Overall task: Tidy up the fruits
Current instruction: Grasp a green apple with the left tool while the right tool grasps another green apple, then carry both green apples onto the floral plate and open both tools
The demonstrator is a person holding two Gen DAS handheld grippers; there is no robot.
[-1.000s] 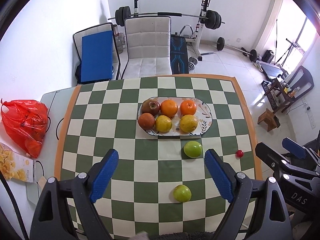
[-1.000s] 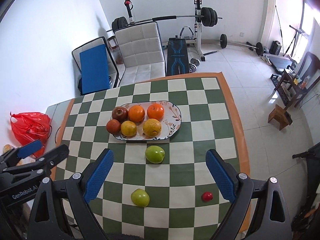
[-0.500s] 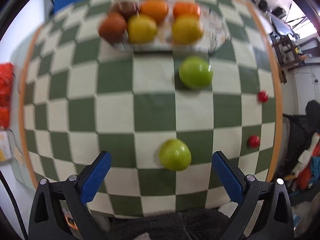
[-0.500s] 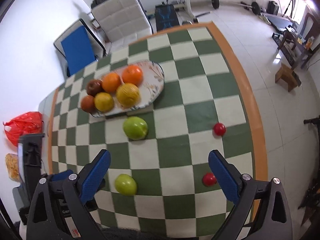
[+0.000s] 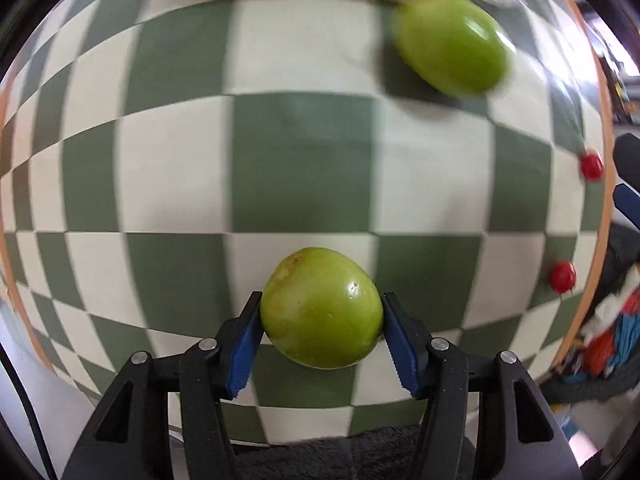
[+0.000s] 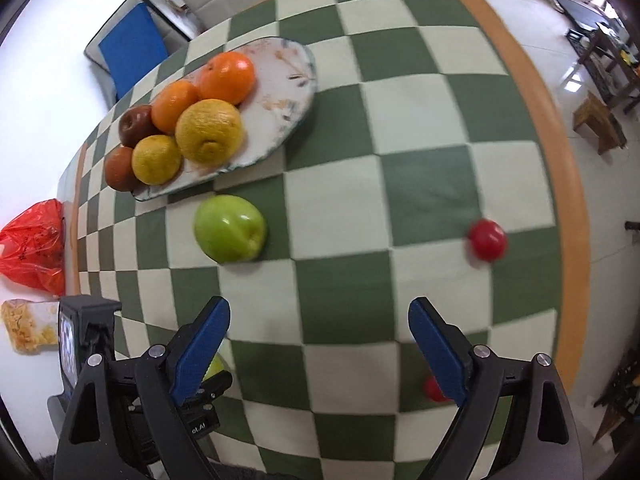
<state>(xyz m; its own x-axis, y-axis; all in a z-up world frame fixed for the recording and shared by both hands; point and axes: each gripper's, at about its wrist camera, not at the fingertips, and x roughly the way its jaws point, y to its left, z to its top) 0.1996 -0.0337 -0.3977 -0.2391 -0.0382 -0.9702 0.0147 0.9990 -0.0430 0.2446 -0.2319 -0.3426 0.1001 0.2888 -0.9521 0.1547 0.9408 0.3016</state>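
Between the left hand-held gripper's [image 5: 322, 320] blue pads sits a green apple [image 5: 322, 307], clamped.

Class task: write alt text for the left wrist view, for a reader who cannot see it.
The left gripper has its blue fingers closed on a green fruit over a green-and-white checked tablecloth. A second green fruit lies beyond, blurred, with two small red fruits near the cloth's right edge.

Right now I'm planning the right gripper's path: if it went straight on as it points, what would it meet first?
The right gripper, open, points at bare checkered tablecloth; nothing stands between. The red fruit lies right of that line.
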